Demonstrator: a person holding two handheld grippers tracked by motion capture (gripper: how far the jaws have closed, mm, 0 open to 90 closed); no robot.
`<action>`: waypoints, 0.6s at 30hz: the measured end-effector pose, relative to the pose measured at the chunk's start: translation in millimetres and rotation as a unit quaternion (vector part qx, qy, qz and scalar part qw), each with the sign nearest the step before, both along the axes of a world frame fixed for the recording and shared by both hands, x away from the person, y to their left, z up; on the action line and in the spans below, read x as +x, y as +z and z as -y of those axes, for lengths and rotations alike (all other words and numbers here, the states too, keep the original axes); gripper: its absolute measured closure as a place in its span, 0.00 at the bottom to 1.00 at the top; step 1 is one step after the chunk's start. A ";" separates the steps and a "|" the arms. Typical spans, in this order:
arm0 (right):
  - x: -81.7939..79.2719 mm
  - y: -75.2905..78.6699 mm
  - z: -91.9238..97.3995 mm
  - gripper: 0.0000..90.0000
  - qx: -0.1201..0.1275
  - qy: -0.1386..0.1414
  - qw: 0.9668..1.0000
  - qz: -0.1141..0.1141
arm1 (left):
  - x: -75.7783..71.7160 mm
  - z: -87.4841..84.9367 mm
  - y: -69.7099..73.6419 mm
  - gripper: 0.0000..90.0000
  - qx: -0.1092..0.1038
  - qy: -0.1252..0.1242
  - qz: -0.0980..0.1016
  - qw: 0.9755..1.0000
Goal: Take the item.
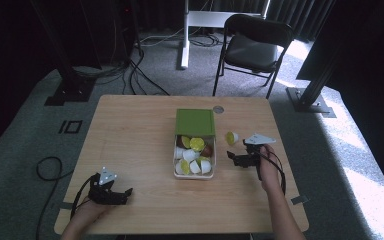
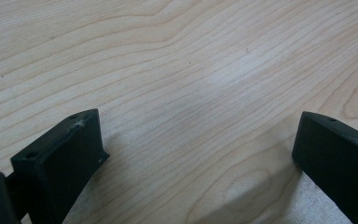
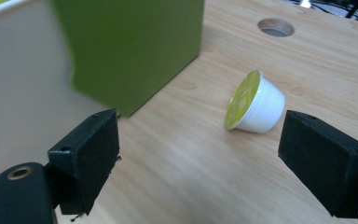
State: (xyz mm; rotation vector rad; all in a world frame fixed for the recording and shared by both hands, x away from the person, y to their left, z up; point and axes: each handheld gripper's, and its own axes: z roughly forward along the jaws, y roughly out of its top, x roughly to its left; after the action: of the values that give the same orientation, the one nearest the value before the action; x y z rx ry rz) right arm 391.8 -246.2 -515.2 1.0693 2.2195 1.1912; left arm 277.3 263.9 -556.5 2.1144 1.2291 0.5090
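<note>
A white box [image 1: 194, 172] with a green lid [image 1: 195, 122] slid toward the far side holds several small white capsules with yellow, green and brown tops. One white capsule with a yellow-green foil top [image 1: 231, 137] [image 3: 255, 103] lies on its side on the table, right of the box. My right gripper [image 1: 234, 156] [image 3: 200, 161] hovers just near of that capsule, jaws open and empty, beside the box's right wall [image 3: 23, 84]. My left gripper [image 1: 126, 194] [image 2: 200, 158] rests at the near left of the table, jaws wide open over bare wood.
The wooden table [image 1: 130, 130] has a round cable hole [image 1: 218, 109] [image 3: 275, 27] behind the box. A black chair [image 1: 252, 47] and a white desk leg [image 1: 184, 35] stand on the floor beyond the table. Cables trail on the carpet at left.
</note>
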 end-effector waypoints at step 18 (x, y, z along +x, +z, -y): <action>-41.0 -12.2 24.0 0.14 -0.016 0.102 0.994 -0.027 | 0.0 0.0 0.0 0.03 0.000 0.000 0.000 1.000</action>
State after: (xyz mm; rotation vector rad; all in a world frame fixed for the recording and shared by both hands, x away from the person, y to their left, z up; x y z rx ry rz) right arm 350.8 -270.2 -527.4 0.8892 2.4283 1.2161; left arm 277.3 263.9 -556.5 2.1144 1.2291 0.5090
